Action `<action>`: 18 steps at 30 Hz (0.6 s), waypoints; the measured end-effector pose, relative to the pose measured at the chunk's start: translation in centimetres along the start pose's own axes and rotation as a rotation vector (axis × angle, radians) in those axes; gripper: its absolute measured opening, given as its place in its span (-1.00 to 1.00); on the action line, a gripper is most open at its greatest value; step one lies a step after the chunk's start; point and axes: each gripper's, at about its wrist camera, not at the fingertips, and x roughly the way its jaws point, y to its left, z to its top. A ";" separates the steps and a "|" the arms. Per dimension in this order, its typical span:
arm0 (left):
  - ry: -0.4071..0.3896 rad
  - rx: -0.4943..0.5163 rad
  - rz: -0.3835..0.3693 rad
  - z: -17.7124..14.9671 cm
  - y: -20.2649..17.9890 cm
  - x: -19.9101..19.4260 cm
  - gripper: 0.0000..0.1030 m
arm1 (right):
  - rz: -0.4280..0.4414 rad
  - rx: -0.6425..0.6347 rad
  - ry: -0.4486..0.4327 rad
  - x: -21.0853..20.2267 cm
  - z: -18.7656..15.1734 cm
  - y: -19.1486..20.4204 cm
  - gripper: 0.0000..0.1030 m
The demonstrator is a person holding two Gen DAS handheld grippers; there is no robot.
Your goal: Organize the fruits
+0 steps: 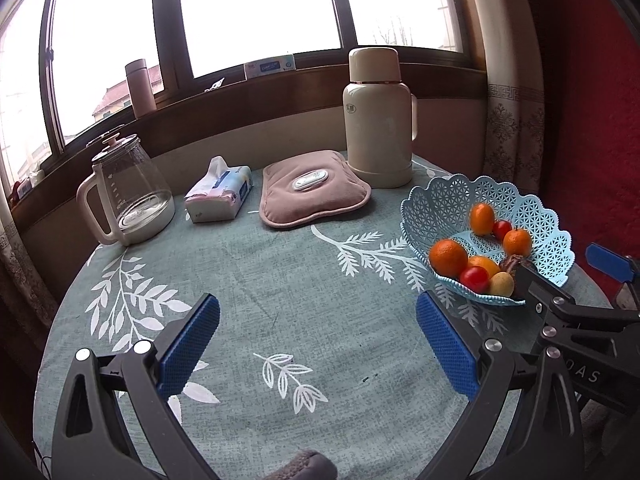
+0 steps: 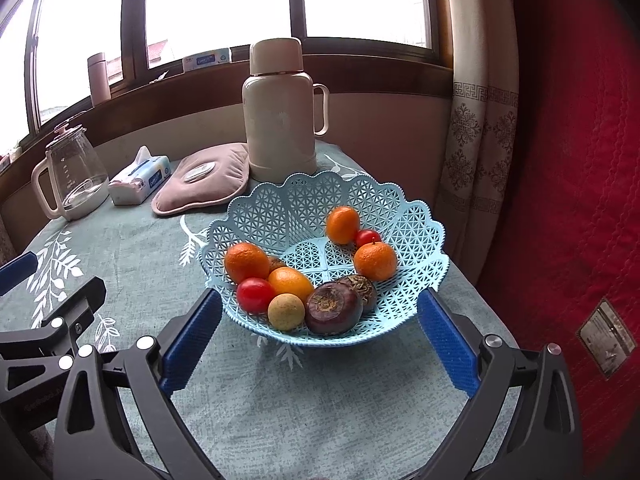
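A light-blue lattice basket [image 2: 320,188] stands at the right side of the table; the left wrist view also shows this basket [image 1: 460,196]. Inside lie several oranges [image 2: 246,262], two red tomatoes [image 2: 255,294], a tan round fruit [image 2: 285,312] and two dark purple-brown fruits [image 2: 334,308]. My right gripper [image 2: 320,304] is open, with its blue pads either side of the basket's front rim and nothing held. The left wrist view shows the right gripper [image 1: 566,268] beside the basket. My left gripper [image 1: 318,312] hangs open and empty over the green leaf-print tablecloth [image 1: 280,280].
At the back of the table stand a cream thermos [image 1: 378,120], a pink hot-water pad [image 1: 314,188], a tissue pack [image 1: 220,196] and a glass kettle [image 1: 128,192]. A curtain [image 2: 480,140] and red quilted cover [image 2: 580,160] border the table's right edge.
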 end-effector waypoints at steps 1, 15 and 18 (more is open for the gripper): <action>0.000 0.001 0.001 0.0 0.0 0.0 0.90 | 0.001 0.002 0.001 0.0 0.0 0.0 0.93; 0.007 0.005 0.001 -0.2 0.0 0.2 0.90 | 0.001 0.000 0.014 0.5 -0.3 0.1 0.93; 0.004 0.005 0.000 -0.3 0.0 0.2 0.90 | 0.002 -0.003 0.016 0.5 -0.3 0.2 0.93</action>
